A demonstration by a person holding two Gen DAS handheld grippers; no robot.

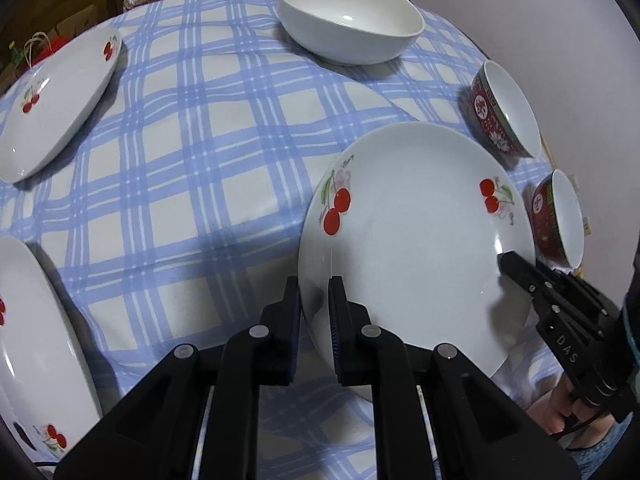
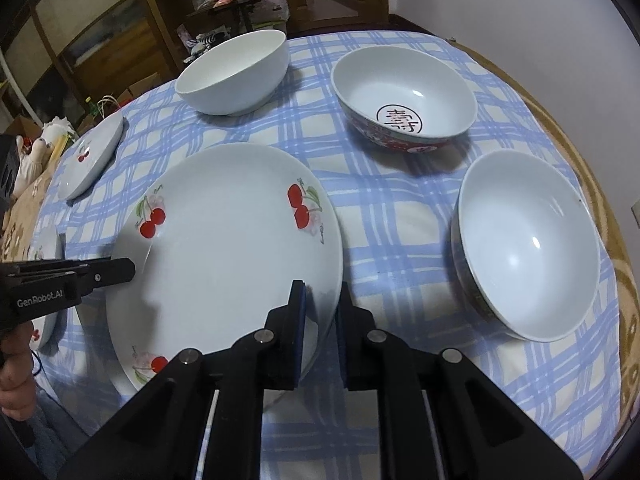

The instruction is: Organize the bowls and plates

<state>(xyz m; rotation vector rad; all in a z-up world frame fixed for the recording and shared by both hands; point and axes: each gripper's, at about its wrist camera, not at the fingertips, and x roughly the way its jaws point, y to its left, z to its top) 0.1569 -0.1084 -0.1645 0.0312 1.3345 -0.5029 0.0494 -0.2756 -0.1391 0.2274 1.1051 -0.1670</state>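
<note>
Both grippers (image 1: 314,300) (image 2: 322,304) clamp 1 plate (image 1: 412,240) — 3 plates, 3 bowls total.

A blue-and-white checked cloth (image 2: 400,208) covers the round table; dark wooden shelving (image 2: 160,12) crammed with clutter stands behind it.

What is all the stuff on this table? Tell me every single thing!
cherry plates: three, white with red cherries; one held, one at the far left, one at the near left edge
plain bowl: one, white, far side
red-patterned bowls: two, red outside, white inside; one at the far right with a round red mark inside, one at the near right
tablecloth: one, blue and white check, over the table
shelves: brown wood, behind the table
left gripper: black, shut on the held plate's left rim
right gripper: black, shut on its right rim
hand: holding the left gripper
</note>
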